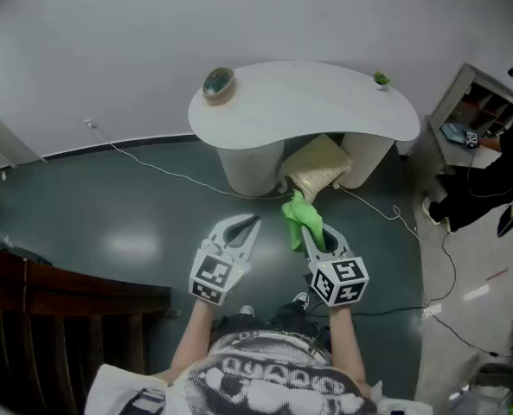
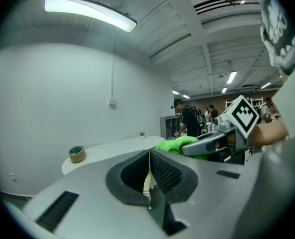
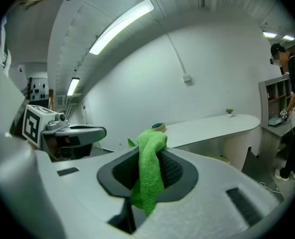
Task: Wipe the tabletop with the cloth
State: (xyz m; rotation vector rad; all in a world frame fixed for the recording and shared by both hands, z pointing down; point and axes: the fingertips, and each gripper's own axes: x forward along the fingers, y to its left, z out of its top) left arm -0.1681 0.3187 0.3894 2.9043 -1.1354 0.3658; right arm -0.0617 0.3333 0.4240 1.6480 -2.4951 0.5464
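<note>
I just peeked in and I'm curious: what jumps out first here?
The bright green cloth pinched in the right tool, near the middle over the dark floor. Beyond it stands a curvy white table with a tape roll at its left end.

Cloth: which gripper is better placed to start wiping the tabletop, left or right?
Right. The right gripper is shut on the green cloth; the left gripper is shut on nothing. Both hang short of the tabletop.

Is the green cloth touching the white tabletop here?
Apart. The head view shows the cloth pinched in the right tongs above the dark floor, short of the tabletop.
</note>
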